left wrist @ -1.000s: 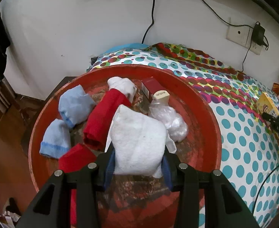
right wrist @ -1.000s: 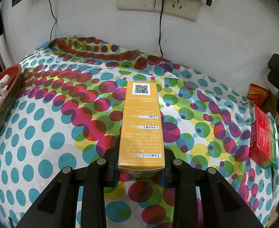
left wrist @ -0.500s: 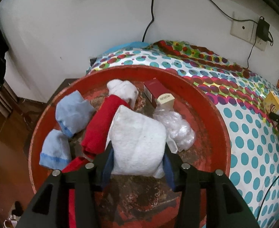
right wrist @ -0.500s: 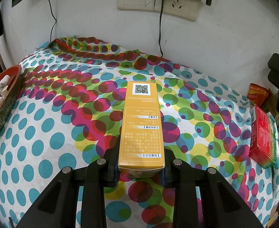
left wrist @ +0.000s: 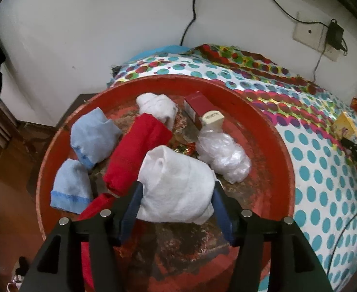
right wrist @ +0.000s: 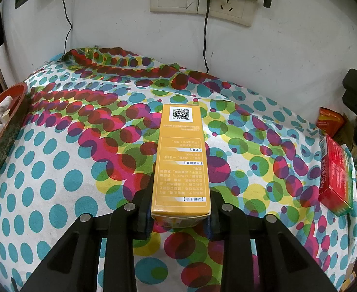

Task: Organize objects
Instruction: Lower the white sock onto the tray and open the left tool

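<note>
Left wrist: white cloth [left wrist: 176, 185] btwn hand-held gripper [left wrist: 176, 209] jaws, prob. loose

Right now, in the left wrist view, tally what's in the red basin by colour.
White cloth bundles: 2, one between the left gripper's fingers, one at the back.
Red rolled cloths: 2.
Light blue cloths: 2.
Clear plastic bag: 1.
Dark red box: 1.
Total: 8 in the red basin.
</note>
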